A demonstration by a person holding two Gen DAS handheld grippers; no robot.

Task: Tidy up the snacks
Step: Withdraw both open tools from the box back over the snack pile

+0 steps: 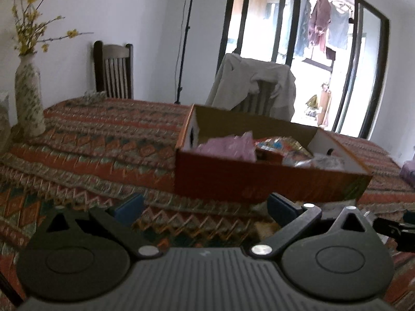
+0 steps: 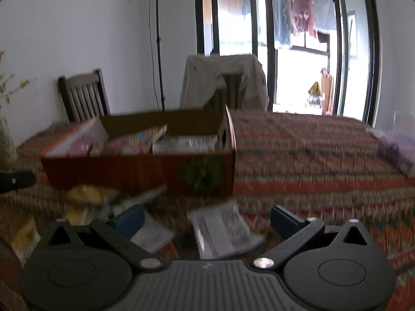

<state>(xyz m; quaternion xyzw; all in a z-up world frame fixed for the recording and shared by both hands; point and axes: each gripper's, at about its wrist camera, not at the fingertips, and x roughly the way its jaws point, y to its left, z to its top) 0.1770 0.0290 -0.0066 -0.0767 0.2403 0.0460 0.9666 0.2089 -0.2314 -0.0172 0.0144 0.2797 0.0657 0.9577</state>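
An orange cardboard box (image 1: 259, 178) (image 2: 135, 168) sits on the patterned tablecloth and holds several snack packs, among them a pink bag (image 1: 230, 142) and flat colourful packets (image 2: 140, 140). My left gripper (image 1: 205, 207) is open and empty, just in front of the box. My right gripper (image 2: 207, 220) is open and empty above a pale flat packet (image 2: 223, 233) lying on the cloth. Another pale packet (image 2: 153, 235) and yellow packs (image 2: 85, 194) lie to its left, in front of the box. A purple pack (image 2: 399, 150) lies at the far right.
A tall vase with yellow flowers (image 1: 28, 96) stands at the table's left. Two chairs (image 1: 114, 70) (image 1: 259, 88) stand behind the table, one draped with a jacket. A lamp pole (image 2: 158, 44) and glass doors are behind. The other gripper's tip (image 2: 15, 180) shows at the left edge.
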